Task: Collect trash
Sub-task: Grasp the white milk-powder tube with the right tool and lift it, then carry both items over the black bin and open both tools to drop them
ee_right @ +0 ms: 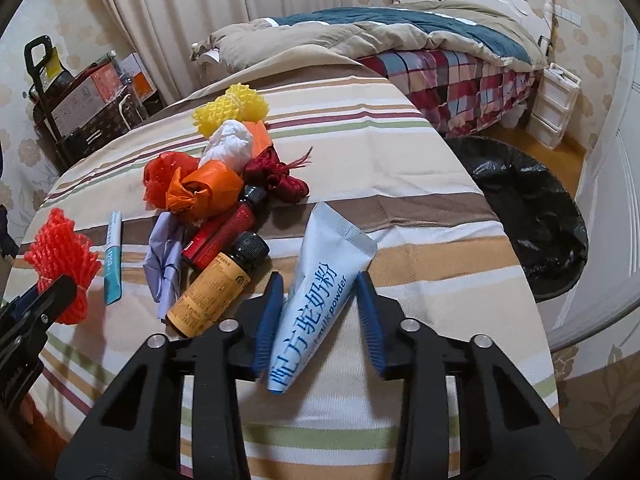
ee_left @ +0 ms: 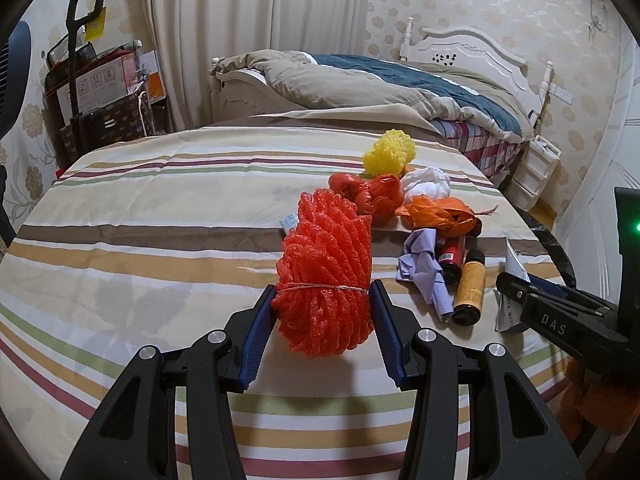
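Red foam netting [ee_left: 324,276] sits squeezed in the left gripper [ee_left: 323,304]; the right gripper [ee_right: 318,304] pinches a milk powder sachet [ee_right: 316,300], both on the striped cloth [ee_right: 420,216]. Nothing looks binned yet: bottles [ee_right: 218,280], bags [ee_right: 202,194] and yellow netting [ee_right: 230,114] remain, crowding the sachet. The lined bin [ee_right: 532,208] waits beside the table.

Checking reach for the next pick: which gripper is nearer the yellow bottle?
Right. The right gripper, closed on the milk powder sachet, sits just beside the yellow bottle. The left gripper grips the red foam net, further away.
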The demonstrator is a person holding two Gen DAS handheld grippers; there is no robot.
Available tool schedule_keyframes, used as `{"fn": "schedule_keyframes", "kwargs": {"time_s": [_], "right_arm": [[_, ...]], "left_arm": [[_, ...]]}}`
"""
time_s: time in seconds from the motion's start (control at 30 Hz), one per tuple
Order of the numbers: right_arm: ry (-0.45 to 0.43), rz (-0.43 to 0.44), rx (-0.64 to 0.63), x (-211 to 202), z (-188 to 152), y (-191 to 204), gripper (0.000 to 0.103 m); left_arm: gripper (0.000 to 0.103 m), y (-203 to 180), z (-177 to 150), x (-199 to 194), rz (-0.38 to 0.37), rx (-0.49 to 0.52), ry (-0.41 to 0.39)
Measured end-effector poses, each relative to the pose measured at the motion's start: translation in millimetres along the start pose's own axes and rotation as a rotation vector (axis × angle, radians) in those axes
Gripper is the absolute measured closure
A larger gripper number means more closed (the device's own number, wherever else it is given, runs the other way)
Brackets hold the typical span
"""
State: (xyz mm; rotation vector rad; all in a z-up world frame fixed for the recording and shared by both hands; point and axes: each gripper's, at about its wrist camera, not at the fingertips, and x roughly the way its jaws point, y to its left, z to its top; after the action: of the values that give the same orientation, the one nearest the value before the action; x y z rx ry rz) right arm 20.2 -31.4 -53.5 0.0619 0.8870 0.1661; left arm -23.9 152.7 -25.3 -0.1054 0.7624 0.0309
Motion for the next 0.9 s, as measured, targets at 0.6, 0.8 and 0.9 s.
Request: {"fn": "schedule_keyframes", "kwargs": {"time_s": [0.6, 0.8, 0.9], "right_arm": [[-0.101, -0.006, 0.019, -32.6, 7.9, -35.3, 0.071], [-0.14, -0.054, 0.061, -37.4, 21.9, -74.1, 0.071], [-0.154, -0.08, 0.081, -36.0, 29.2, -96.0, 0.071]], "left_arm": [[0.055, -53.4, 20.2, -1.9, -0.088, 0.068, -0.036], [0.055, -94.3, 34.4, 8.7, -0.143, 0.124, -0.049], [0.055, -113.5, 42.0, 19.1, -0.168, 0.144, -0.037]]}}
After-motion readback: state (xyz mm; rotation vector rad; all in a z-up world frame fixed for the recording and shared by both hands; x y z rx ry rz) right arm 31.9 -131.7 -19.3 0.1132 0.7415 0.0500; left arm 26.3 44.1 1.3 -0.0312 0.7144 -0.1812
